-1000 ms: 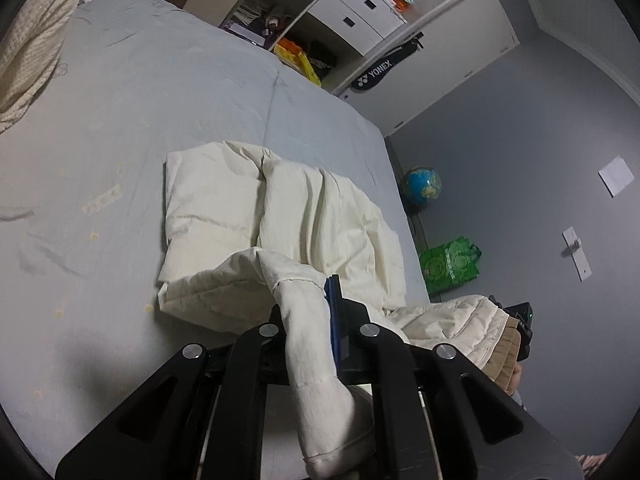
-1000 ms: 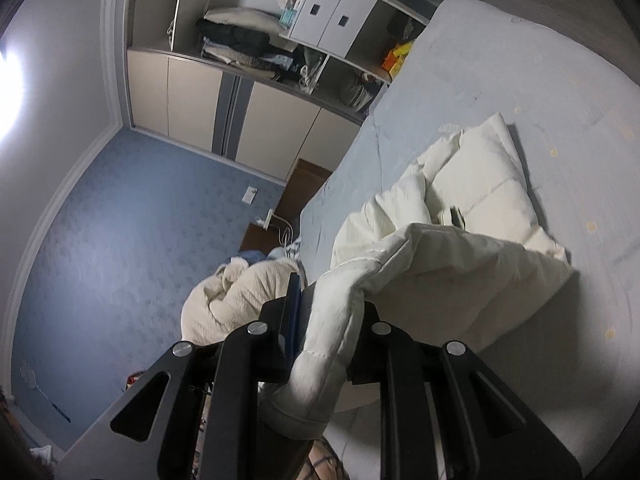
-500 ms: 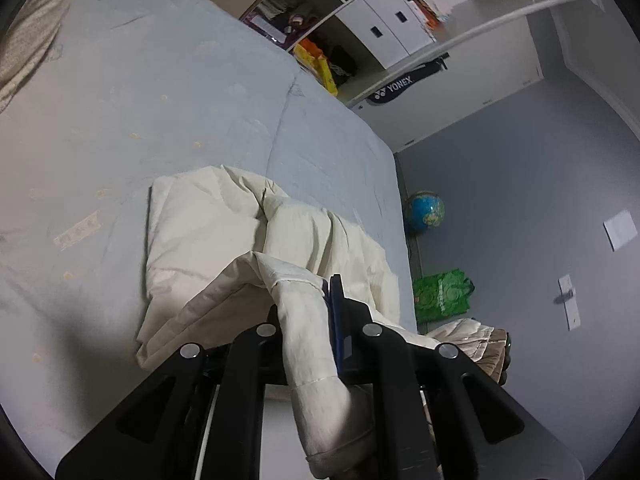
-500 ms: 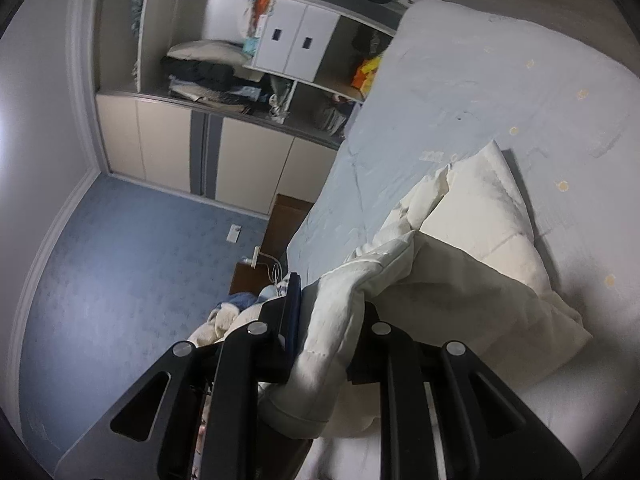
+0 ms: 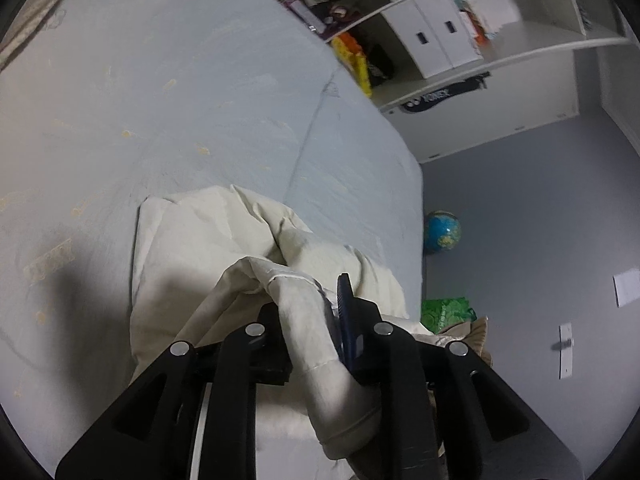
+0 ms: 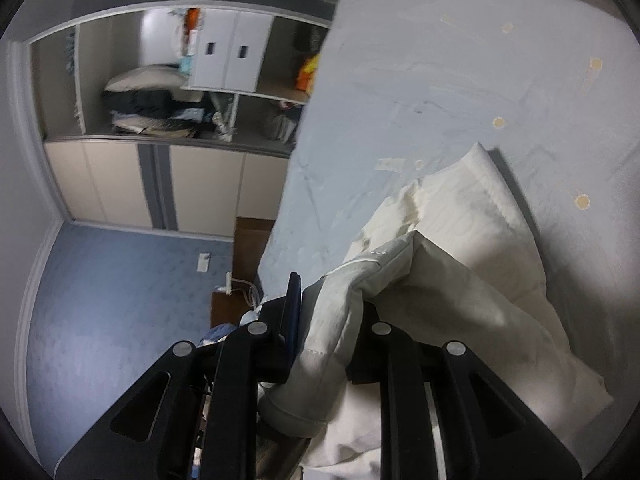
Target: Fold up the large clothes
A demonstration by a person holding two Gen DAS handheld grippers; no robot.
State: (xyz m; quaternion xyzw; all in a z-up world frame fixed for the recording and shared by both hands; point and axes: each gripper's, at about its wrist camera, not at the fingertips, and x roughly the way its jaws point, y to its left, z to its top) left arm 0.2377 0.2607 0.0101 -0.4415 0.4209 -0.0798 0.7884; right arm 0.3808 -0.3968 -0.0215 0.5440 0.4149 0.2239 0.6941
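A cream padded jacket (image 5: 200, 240) lies partly folded on the pale blue bed (image 5: 160, 80). My left gripper (image 5: 308, 304) has a hem edge of it between its jaws, which are opening; the cloth still fills the gap and touches both pads. In the right wrist view the same jacket (image 6: 460, 220) spreads to the right over the bed (image 6: 440, 60). My right gripper (image 6: 332, 300) is shut on another stretch of hem, which hangs down between its fingers. Both held edges hang low over the jacket's body.
A white wardrobe with open shelves (image 5: 432, 40) stands past the foot of the bed. A globe (image 5: 442, 232) and a green bag (image 5: 444, 312) sit on the floor by the bed's side. The wardrobe (image 6: 160, 100) and a brown bedside unit (image 6: 248, 240) show left of the bed.
Both grippers have carried their hem edges forward over the jacket's body and lower towards the bed. Both views have rolled, and the folded layer now covers more of the jacket.
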